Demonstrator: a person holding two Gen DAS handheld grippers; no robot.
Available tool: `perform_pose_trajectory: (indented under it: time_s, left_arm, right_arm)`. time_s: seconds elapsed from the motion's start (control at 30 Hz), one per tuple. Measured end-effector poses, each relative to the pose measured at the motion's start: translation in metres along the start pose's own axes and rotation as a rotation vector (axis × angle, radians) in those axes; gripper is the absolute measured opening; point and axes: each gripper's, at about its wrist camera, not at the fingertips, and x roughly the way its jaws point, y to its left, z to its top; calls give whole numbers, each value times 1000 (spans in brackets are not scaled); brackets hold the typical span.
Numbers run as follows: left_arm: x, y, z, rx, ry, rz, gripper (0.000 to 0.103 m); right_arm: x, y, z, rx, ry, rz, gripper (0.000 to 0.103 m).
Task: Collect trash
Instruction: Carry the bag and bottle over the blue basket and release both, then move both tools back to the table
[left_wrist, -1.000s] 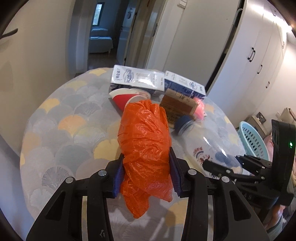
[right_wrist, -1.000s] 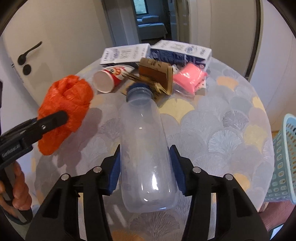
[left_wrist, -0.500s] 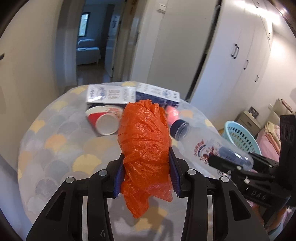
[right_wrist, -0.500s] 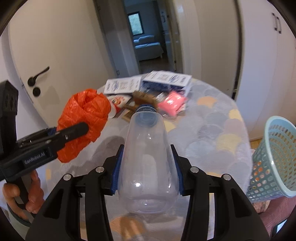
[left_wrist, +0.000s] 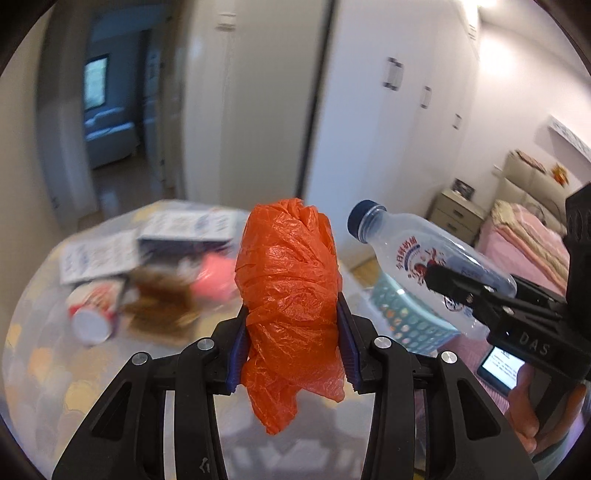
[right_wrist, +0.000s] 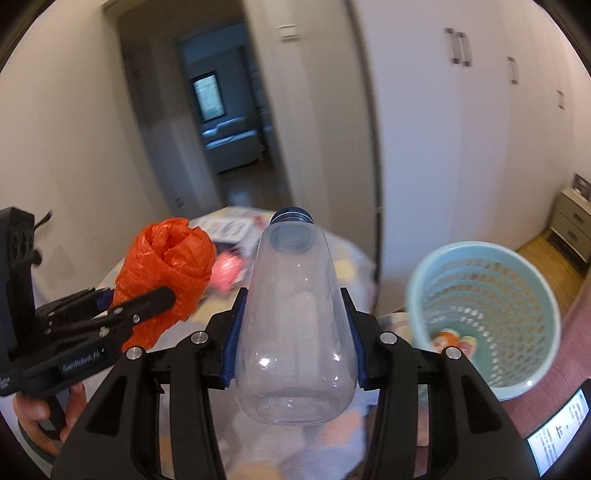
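- The left gripper (left_wrist: 291, 347) has its jaws clamped on a crumpled orange plastic bag (left_wrist: 291, 295), held clear above the table (left_wrist: 44, 387); the bag's long axis runs forward along the fingers, a loose tail hanging at the near end.
- The right gripper (right_wrist: 293, 347) pinches an empty clear bottle (right_wrist: 295, 314) around its wide body; its long axis also lies along the fingers, blue cap (right_wrist: 291, 216) pointing away, base nearest the camera.
- The pale blue basket (right_wrist: 484, 306) stands just right of the bottle, lower down, mouth open.
- By my reading, two pieces are lifted but not yet dropped in.
- Left on the table: a paper cup (left_wrist: 92, 314), pink packet (left_wrist: 216, 277), brown wrapper (left_wrist: 162, 306) and flat cartons (left_wrist: 147, 243).
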Motion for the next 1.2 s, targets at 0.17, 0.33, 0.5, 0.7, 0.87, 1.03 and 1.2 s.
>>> perform_pose_trajectory:
  time_s: [0.17, 0.33, 0.5, 0.7, 0.87, 1.03, 1.2]
  left_arm:
    - [30, -48, 18, 96, 31, -62, 40]
    - [67, -94, 28, 169, 69, -136, 40]
    - [111, -123, 35, 178, 132, -211, 40]
    - [154, -150, 27, 205, 203, -258, 40]
    - [179, -163, 20, 226, 247, -263, 43]
    - [183, -164, 16, 222, 255, -286, 58]
    - [173, -158, 18, 221, 236, -284, 62]
  right_arm:
    - [-9, -53, 6, 101, -29, -85, 43]
    - [-12, -110, 4, 230, -33, -162, 44]
    - [-8, -157, -4, 342, -4, -207, 44]
    - [3, -190, -23, 414, 61, -288, 44]
    - [17, -202, -32, 450, 105, -312, 44]
    - [26, -202, -37, 466, 127, -322, 44]
    - [27, -206, -38, 497, 123, -304, 47]
